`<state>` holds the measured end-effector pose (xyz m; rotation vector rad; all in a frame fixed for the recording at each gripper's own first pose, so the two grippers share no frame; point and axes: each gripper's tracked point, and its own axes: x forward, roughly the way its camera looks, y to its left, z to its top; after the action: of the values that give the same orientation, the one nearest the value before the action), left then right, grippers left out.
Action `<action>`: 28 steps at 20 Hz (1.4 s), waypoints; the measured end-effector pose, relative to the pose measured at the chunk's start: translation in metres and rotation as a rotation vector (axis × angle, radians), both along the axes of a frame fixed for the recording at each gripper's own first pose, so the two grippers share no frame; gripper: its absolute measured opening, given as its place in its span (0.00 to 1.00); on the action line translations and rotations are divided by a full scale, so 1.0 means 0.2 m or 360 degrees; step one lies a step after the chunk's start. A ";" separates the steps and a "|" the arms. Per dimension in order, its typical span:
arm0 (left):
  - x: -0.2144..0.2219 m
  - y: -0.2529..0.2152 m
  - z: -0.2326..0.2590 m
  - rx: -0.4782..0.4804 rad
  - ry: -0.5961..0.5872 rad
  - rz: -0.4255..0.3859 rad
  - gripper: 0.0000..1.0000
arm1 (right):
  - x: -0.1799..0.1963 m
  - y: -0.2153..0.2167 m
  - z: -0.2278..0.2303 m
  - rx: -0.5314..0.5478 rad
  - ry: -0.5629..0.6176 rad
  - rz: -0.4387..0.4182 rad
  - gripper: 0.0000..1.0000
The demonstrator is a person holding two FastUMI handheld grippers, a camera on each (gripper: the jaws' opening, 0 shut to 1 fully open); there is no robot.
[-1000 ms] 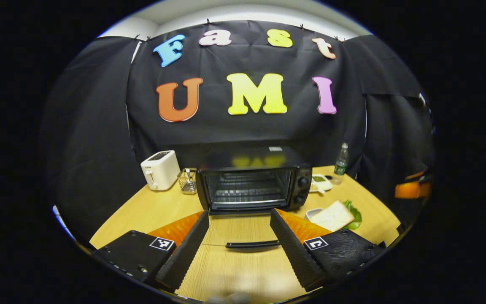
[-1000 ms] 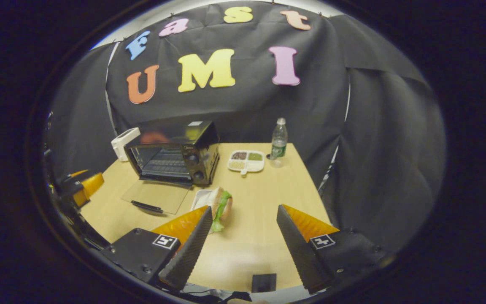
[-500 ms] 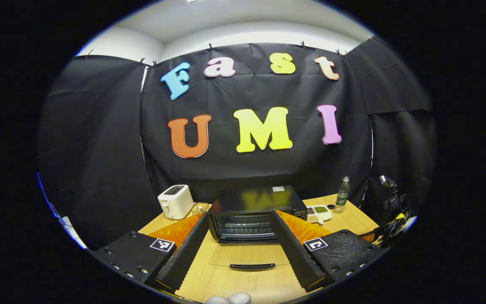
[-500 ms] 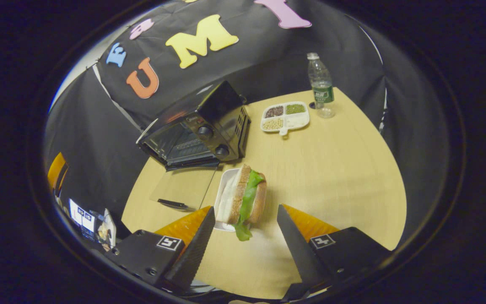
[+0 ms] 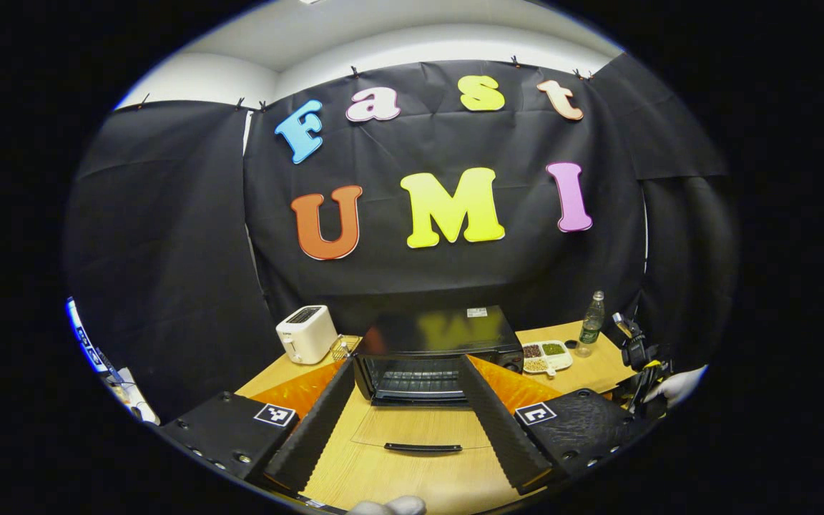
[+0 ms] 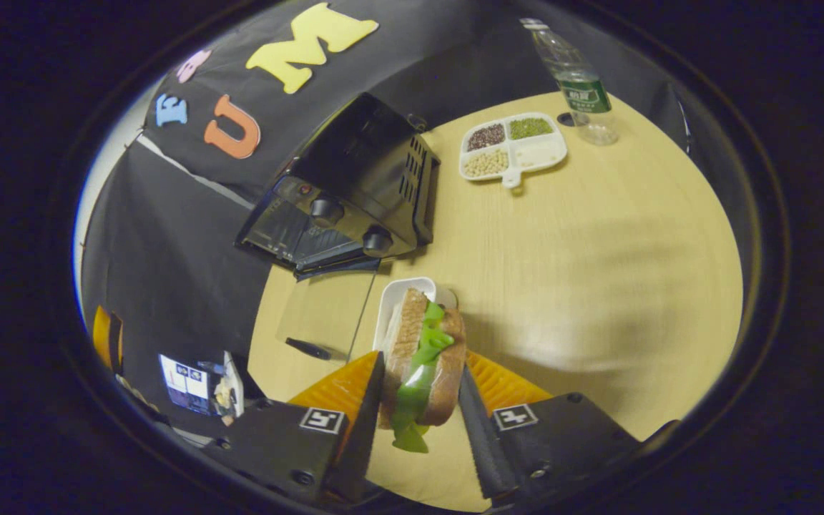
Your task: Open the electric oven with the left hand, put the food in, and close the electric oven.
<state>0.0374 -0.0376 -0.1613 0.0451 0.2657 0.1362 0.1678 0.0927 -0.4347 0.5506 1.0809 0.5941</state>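
My left gripper [image 5: 403, 422] is wide open and holds nothing. It hangs in front of the oven [image 5: 435, 354], whose glass door [image 5: 419, 436] lies flat, its sides hidden behind my fingers. My right gripper [image 6: 419, 418] squeezes the sandwich [image 6: 423, 357] above its white dish [image 6: 392, 304], which it half hides.

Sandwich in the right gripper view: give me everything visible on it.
The sandwich is two slices of brown-crusted bread with green lettuce between them, a leaf hanging out at the near end. It stands on edge, slices upright, between the right gripper fingers, which press on both outer faces. Its far end is over the small white tray on the wooden table; whether it rests on the tray or is lifted off it cannot be told. The open oven sits beyond it.
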 end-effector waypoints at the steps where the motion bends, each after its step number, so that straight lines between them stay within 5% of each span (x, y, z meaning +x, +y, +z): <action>1: 0.00 0.00 0.00 -0.0011 -0.0002 0.0003 0.96 | 0.01 0.00 0.01 0.0020 -0.0003 -0.0001 0.53; 3: -0.01 0.00 -0.02 -0.0021 0.0007 0.0013 1.00 | -0.01 0.02 0.02 0.0029 -0.0012 0.0026 0.39; 9: -0.07 0.11 -0.04 -0.0049 0.0001 -0.0031 0.96 | -0.06 0.05 0.22 0.0013 -0.0150 -0.0096 0.36; 15: -0.16 0.26 -0.08 -0.0070 -0.0018 -0.0255 0.96 | -0.13 0.30 0.51 0.0210 -0.0305 -0.0513 0.37; 20: -0.24 0.38 -0.18 -0.0091 0.0021 -0.0442 0.96 | -0.11 0.62 0.51 0.0525 -0.0317 -0.0883 0.36; 28: -0.31 0.51 -0.32 -0.0121 0.0060 -0.0470 0.96 | 0.14 0.99 0.37 0.0797 -0.0268 -0.1240 0.39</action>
<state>-0.0248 0.0640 -0.2257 0.0113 0.2985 -0.1686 0.1953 0.2908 -0.3610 1.2564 0.4773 0.2024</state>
